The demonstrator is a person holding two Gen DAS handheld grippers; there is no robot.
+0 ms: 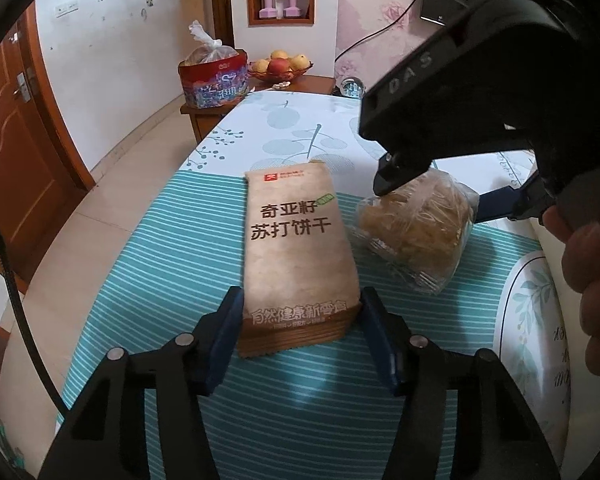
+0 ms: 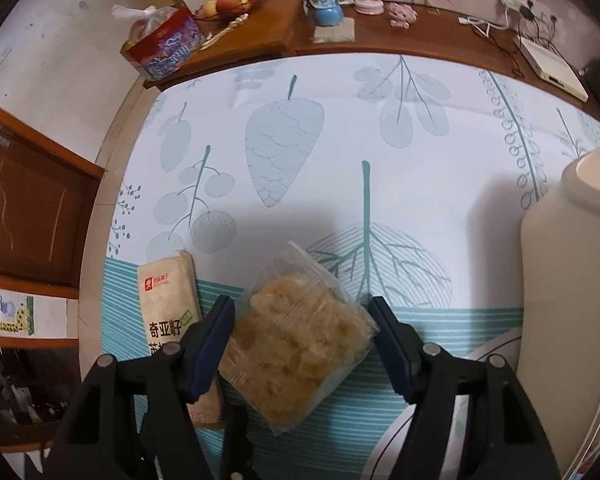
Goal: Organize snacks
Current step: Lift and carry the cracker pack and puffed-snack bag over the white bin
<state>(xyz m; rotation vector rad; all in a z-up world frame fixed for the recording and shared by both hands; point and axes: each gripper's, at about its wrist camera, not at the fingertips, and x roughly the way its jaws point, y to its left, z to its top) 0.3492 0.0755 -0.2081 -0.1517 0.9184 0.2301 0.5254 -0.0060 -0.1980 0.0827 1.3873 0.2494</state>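
Brown cracker packet lies flat on the teal striped part of the tablecloth, long axis running near to far, printed face up. Just to its right, close beside it, lies a clear bag of pale yellow snack, tilted at an angle on the same cloth.

Left gripper straddles the near end of the cracker packet, blue pads at or very near both long edges; whether they press in cannot be told. Right gripper stands spread wide around the clear bag, left pad beside the bag's edge, right pad apart from it.

To the right, a cream container stands on the table. At the far side, a wooden sideboard carries a fruit bowl, a red box with a plastic bag in it, and a small globe ornament
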